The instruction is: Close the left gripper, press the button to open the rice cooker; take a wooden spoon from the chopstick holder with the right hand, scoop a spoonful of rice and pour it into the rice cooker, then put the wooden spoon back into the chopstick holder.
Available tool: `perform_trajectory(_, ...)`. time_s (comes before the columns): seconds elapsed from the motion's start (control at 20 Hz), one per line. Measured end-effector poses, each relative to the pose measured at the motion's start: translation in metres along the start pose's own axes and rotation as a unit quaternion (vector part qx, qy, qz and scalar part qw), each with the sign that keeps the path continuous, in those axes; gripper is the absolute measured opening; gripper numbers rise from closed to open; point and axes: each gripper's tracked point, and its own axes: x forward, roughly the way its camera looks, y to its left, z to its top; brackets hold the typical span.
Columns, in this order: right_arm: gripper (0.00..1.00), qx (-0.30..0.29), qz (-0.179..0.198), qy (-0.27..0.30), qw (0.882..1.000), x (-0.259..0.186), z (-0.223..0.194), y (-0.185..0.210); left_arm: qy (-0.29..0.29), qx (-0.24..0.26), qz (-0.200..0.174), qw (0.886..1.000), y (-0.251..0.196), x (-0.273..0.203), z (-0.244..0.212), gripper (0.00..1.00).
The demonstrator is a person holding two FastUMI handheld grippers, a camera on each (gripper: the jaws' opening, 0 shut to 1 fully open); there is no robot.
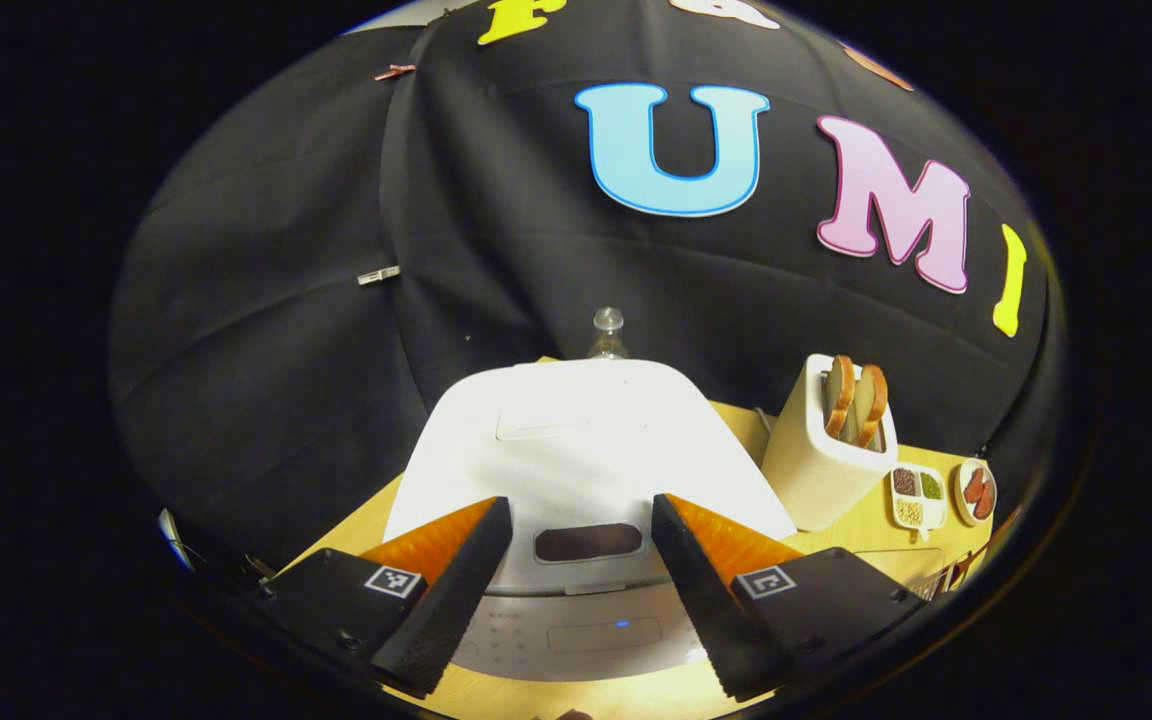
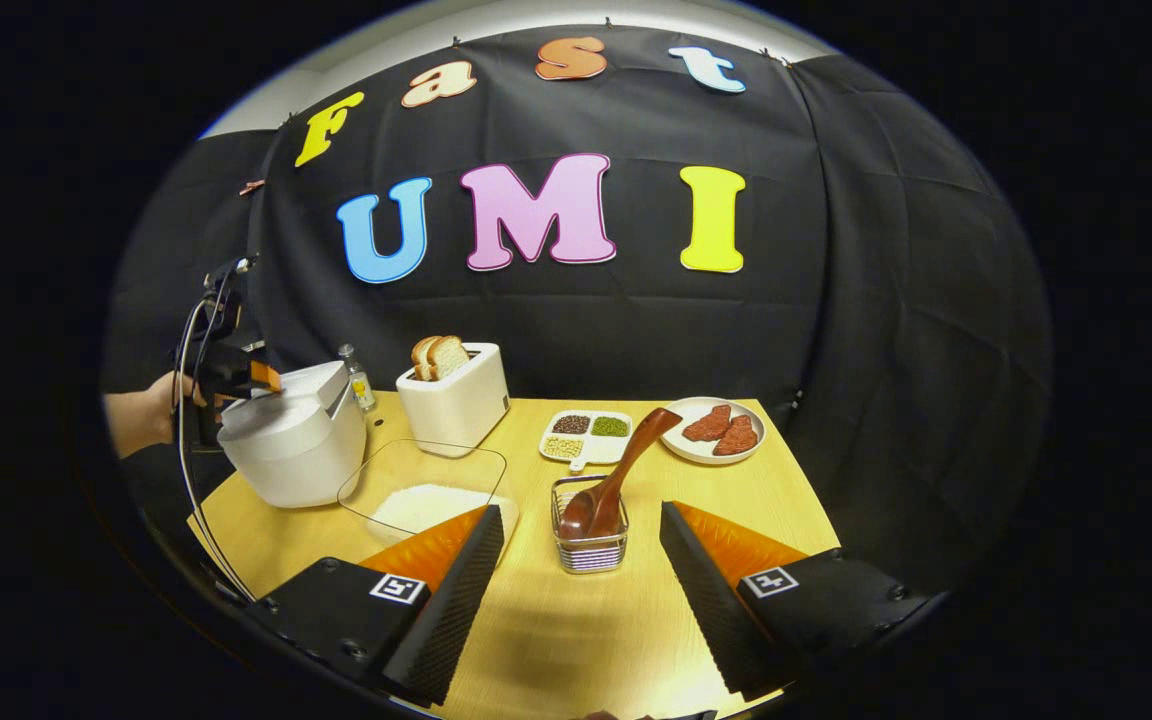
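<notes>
**Left hand-held gripper over closed rice cooker; right hand-held gripper facing chopstick holder**

In the left gripper view, the left hand-held gripper (image 1: pixel 581 575) was spread wide and held nothing. Its fingers (image 1: pixel 461 590) straddled the front of the white rice cooker (image 1: pixel 576 440), above the lid's button (image 1: pixel 588 542). The lid was down. A white toaster (image 1: pixel 821 460) with bread slices stood to the cooker's right on the wooden surface (image 1: pixel 866 545).

In the right gripper view, the right hand-held gripper (image 2: pixel 581 590) was also wide apart and empty, positioned above the surface (image 2: pixel 556 640). The wire chopstick holder (image 2: pixel 591 540) stood just ahead between its fingers, apart from them. The wooden spoon (image 2: pixel 621 475) sat in the holder, bowl down, handle leaning up to the right. A glass dish of rice (image 2: pixel 426 500) lay left of the holder, near the rice cooker (image 2: pixel 291 450). Behind the holder were a divided tray of grains (image 2: pixel 586 435) and a plate of meat (image 2: pixel 714 430). A person's hand (image 2: pixel 151 410) held the left hand-held gripper (image 2: pixel 261 380) at the cooker's lid.
</notes>
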Motion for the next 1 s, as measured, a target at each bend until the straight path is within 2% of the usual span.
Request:
perform_trajectory(0.2,0.99,0.004,-0.005,-0.006,1.000,0.001,0.005,-0.014,-0.015,0.015,0.002,1.000,-0.001,0.003,-0.004,1.00)
perform_trajectory(0.55,0.99,-0.002,-0.009,-0.007,1.000,-0.003,0.004,-0.022,-0.028,0.017,-0.020,0.999,-0.006,0.001,-0.004,1.00)
perform_trajectory(0.75,0.99,-0.022,-0.039,-0.034,0.998,-0.025,0.028,-0.018,-0.118,0.005,-0.063,0.991,-0.012,-0.060,0.038,0.96)
perform_trajectory(1.0,0.98,-0.045,-0.061,-0.106,0.992,-0.057,0.095,0.003,-0.214,0.031,-0.118,0.969,0.001,-0.172,0.083,0.96)
